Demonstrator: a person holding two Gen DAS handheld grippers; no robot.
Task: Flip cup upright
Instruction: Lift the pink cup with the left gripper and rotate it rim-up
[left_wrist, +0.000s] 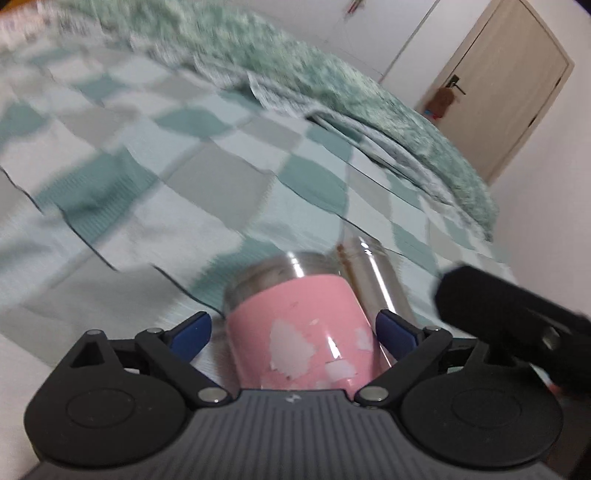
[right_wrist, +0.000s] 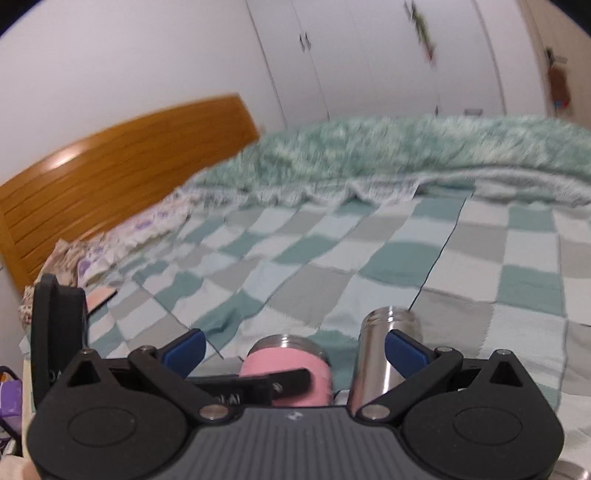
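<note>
A pink cup (left_wrist: 301, 328) with a steel rim and chipped paint lies tilted on the checkered bed cover, between the wide-apart blue pads of my open left gripper (left_wrist: 293, 330). A plain steel cup (left_wrist: 373, 273) stands just right of it, touching it. In the right wrist view the pink cup (right_wrist: 291, 373) and the steel cup (right_wrist: 376, 354) both sit between the blue pads of my open right gripper (right_wrist: 295, 350); the steel cup is close to the right pad. The left gripper's black body (right_wrist: 59, 332) shows at the left. Neither gripper holds anything.
The checkered green and grey cover (right_wrist: 369, 251) spreads ahead. A fluffy green blanket (right_wrist: 406, 155) is heaped along the far side. A wooden headboard (right_wrist: 110, 173) and pillows stand at the left. White wardrobes and a door (left_wrist: 498, 92) lie beyond the bed.
</note>
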